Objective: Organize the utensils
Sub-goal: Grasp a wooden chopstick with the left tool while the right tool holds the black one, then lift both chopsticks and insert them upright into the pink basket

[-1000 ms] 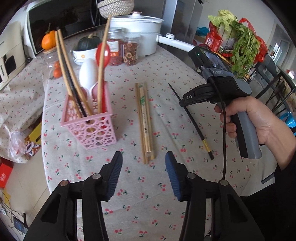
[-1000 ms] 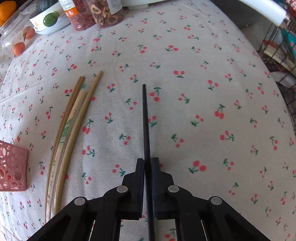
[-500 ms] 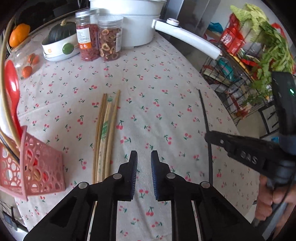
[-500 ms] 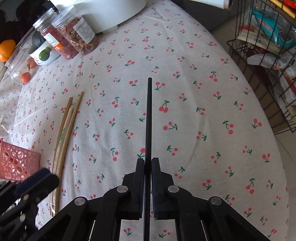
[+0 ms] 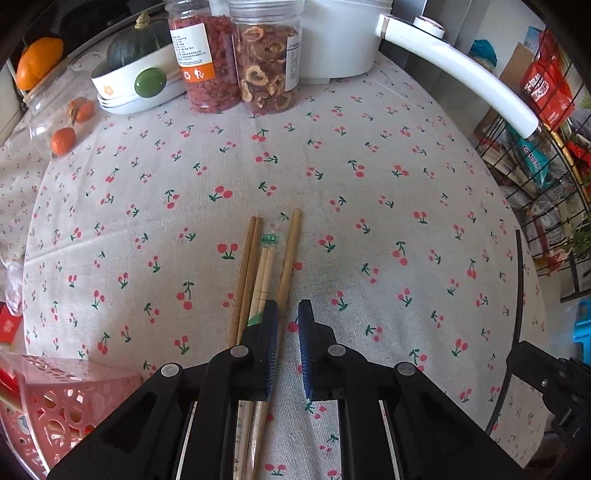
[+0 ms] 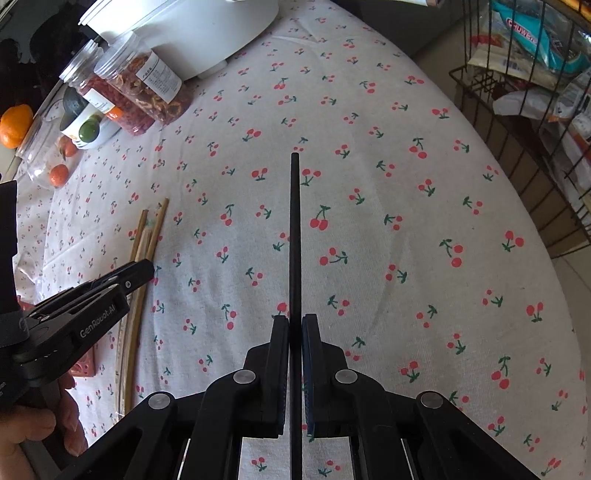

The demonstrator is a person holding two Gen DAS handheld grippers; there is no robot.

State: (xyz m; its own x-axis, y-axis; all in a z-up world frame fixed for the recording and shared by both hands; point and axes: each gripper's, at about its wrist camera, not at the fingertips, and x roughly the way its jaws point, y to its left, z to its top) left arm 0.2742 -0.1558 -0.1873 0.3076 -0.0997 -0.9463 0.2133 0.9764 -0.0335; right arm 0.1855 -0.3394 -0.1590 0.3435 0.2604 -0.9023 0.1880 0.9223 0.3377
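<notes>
Only the right wrist view shows the right gripper (image 6: 294, 325) clamped on a black chopstick (image 6: 295, 236), which runs straight out along the fingers and ends above the cherry-print cloth (image 6: 406, 229); the left view catches that stick only as a thin dark line at its right edge. The left view alone shows the left gripper (image 5: 284, 325) from behind: its jaws are narrow and closing, with one of the wooden chopsticks (image 5: 286, 266) passing into the gap between them; the pads do not clearly press it. The bundle lies flat on the cloth, long axis pointing away toward the two jars (image 5: 236, 59), with a paper-sleeved pair in the middle. The right view shows a hand (image 6: 33, 424) holding the left gripper from the side, over the bundle. A pink basket (image 5: 66, 402) sits at the near left corner. Beyond the jars stand a white pot (image 5: 340, 33), a bowl with a green squash (image 5: 136, 70), and oranges (image 5: 37, 66). A wire rack (image 6: 535, 110) stands past the table's right edge.
</notes>
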